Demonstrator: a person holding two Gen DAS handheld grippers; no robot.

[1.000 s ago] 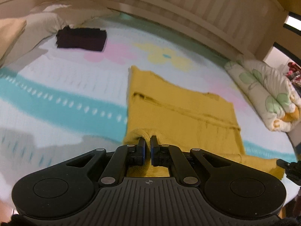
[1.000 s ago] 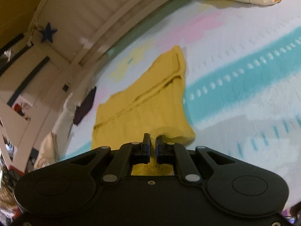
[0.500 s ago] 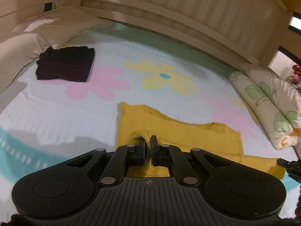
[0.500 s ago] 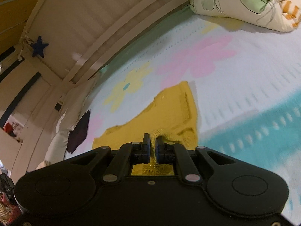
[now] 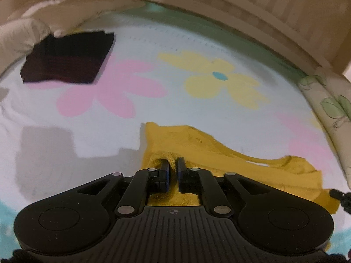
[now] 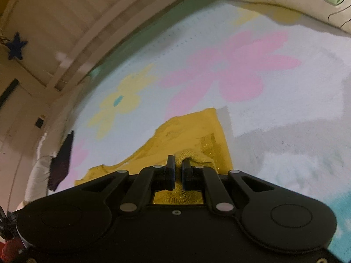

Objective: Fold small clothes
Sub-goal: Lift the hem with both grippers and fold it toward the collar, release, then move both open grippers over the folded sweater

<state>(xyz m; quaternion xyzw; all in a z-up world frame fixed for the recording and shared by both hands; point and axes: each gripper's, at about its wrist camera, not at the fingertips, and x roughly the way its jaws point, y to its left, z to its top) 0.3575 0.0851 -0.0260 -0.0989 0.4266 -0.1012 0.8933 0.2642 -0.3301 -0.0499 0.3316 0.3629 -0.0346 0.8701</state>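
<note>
A yellow knitted garment (image 5: 197, 140) lies on the flower-print bed sheet (image 5: 136, 114), its near edge lifted and carried over its far part. My left gripper (image 5: 173, 162) pinches a bunched fold of that edge; its jaws are opening slightly, with the cloth still pressed between the pads. In the right wrist view my right gripper (image 6: 178, 161) is shut on the other end of the same edge of the yellow garment (image 6: 188, 131). Between the two grips the fabric sags in a shallow curve. The garment's lower layer is mostly hidden beneath the grippers.
A folded dark cloth (image 5: 68, 59) sits at the far left by a white pillow (image 5: 19, 35). A rolled floral quilt (image 5: 329, 100) lines the right side. The wooden bed rail (image 5: 241, 0) closes off the far edge. Bare sheet lies beyond the garment.
Both grippers have moved forward across the bed with the garment's edge held, folding it over itself. Much less yellow fabric shows ahead, and the flowers and bed rail are closer.
</note>
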